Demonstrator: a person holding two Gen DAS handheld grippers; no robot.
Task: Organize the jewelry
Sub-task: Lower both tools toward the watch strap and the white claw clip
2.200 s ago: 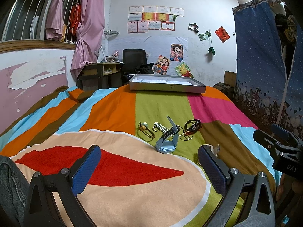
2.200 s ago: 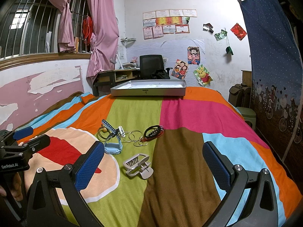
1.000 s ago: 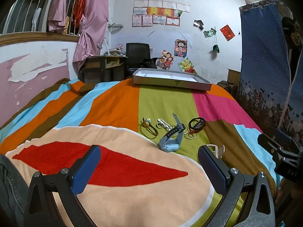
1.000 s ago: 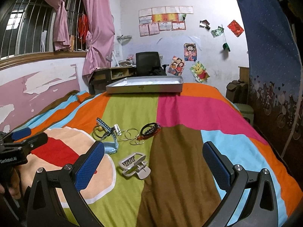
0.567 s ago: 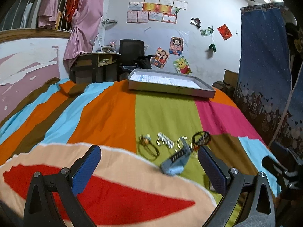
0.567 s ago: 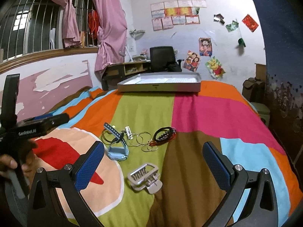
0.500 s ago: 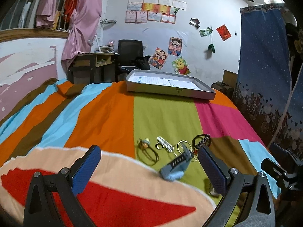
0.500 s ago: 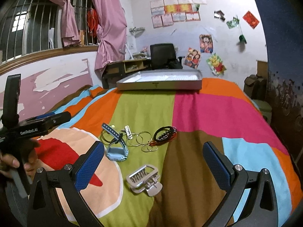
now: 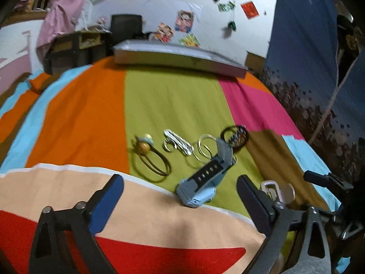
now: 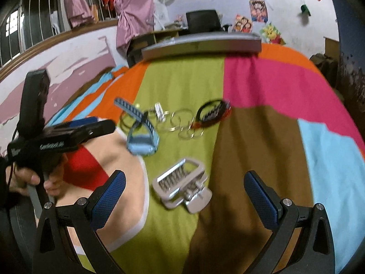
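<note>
Both grippers, left (image 9: 180, 202) and right (image 10: 184, 196), have dropped closer with fingers spread, empty, over watch (image 9: 205, 180) and clip (image 10: 182, 186) lying on the bedspread (image 10: 182, 80); pickup likely next.

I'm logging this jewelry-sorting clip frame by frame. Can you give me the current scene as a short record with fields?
surface: striped bedspread
left gripper: open, empty, over the blue watch
right gripper: open, empty, over the beige hair claw
other items: thin rings; black hair tie; hair tie with bead
container: grey tray at far end of bed
</note>
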